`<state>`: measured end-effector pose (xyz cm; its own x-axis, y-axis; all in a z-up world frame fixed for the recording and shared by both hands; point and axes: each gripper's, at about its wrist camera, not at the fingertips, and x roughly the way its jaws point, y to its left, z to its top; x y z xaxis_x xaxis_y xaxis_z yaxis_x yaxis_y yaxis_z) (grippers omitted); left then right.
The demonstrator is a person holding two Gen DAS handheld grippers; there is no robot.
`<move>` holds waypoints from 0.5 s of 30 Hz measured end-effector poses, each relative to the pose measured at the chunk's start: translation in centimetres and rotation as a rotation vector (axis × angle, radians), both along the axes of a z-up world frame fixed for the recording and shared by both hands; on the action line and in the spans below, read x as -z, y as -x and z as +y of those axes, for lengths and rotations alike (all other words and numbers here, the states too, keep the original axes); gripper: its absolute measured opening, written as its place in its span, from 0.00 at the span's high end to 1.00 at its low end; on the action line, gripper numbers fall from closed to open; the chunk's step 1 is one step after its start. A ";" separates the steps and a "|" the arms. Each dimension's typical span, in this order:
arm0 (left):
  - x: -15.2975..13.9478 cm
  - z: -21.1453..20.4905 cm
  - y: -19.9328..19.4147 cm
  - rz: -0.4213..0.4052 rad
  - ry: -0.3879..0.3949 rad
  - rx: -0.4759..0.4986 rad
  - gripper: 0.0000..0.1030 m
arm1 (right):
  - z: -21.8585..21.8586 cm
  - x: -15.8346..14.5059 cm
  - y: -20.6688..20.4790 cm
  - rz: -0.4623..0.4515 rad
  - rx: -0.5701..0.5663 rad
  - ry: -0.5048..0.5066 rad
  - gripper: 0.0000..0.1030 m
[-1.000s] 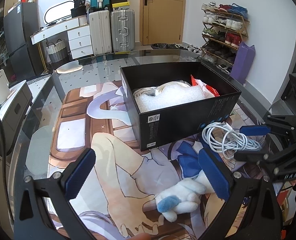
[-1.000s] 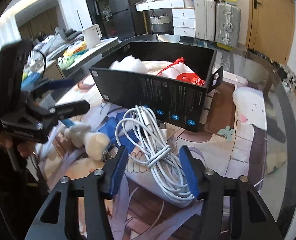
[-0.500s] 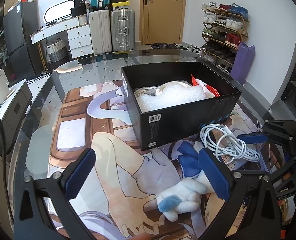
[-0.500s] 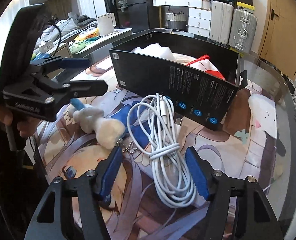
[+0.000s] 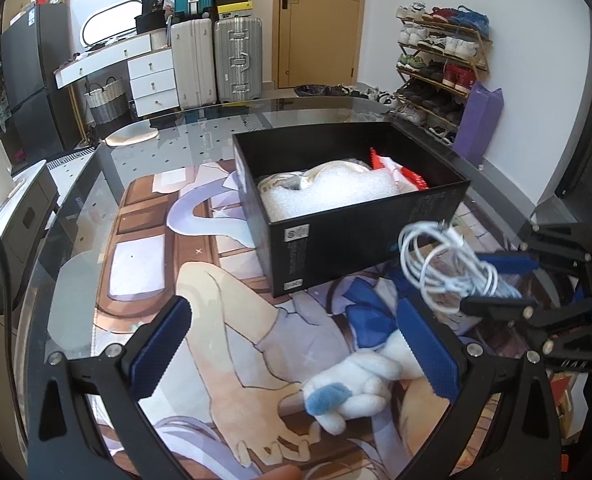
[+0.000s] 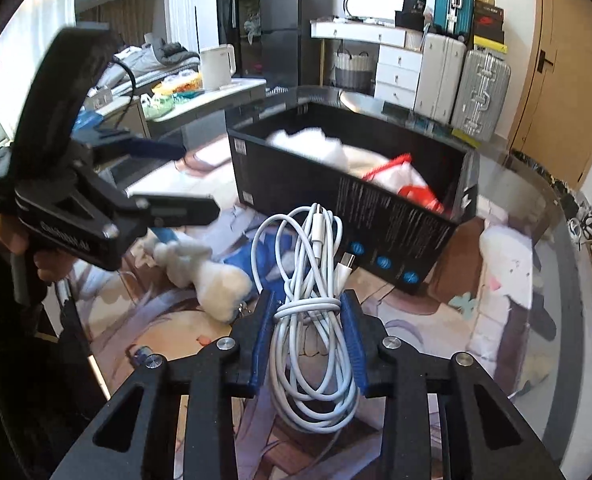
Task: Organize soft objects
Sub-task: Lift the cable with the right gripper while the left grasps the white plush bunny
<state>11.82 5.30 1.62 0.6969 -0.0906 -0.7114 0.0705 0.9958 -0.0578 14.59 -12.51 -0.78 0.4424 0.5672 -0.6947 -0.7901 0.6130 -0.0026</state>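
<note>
A coiled white cable [image 6: 311, 256] hangs between the blue pads of my right gripper [image 6: 307, 304], which is shut on the middle of the bundle. It is held just above the mat, in front of the black box [image 6: 335, 200]. In the left wrist view the same cable [image 5: 443, 264] and right gripper [image 5: 499, 280] sit at the right. My left gripper [image 5: 292, 320] stands open over the mat with nothing between its fingers. A white and blue plush toy [image 5: 355, 380] lies by its right finger. The box [image 5: 335, 240] holds white padding and a red and white item.
The box stands on a printed mat [image 5: 144, 264] covering a glass table whose curved edge [image 6: 567, 264] runs close on the right. The plush [image 6: 208, 272] lies left of the cable. A hand holds the left gripper [image 6: 196, 178] at the left. Suitcases and a shoe rack stand beyond.
My right gripper's jaws have closed on the white cable and raised it off the mat, rolling a little. The left gripper and the plush have stayed where they were.
</note>
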 end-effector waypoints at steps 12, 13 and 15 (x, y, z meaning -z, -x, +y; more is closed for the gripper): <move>1.1 -3.5 0.4 0.081 -0.014 0.134 0.00 | -2.3 -4.0 0.8 -0.056 0.029 -0.112 0.68; 1.2 -3.7 0.5 0.086 -0.020 0.132 0.00 | -2.4 -4.0 0.9 -0.055 0.029 -0.110 0.68; 1.7 -4.3 0.3 0.102 -0.036 0.122 0.00 | -2.5 -3.8 0.7 -0.049 0.027 -0.108 0.68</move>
<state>11.47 1.03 -0.06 0.6063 -0.1431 -0.7823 0.1862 0.9819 -0.0353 13.84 -15.00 2.98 0.4910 0.6248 -0.6070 -0.7735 0.6333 0.0262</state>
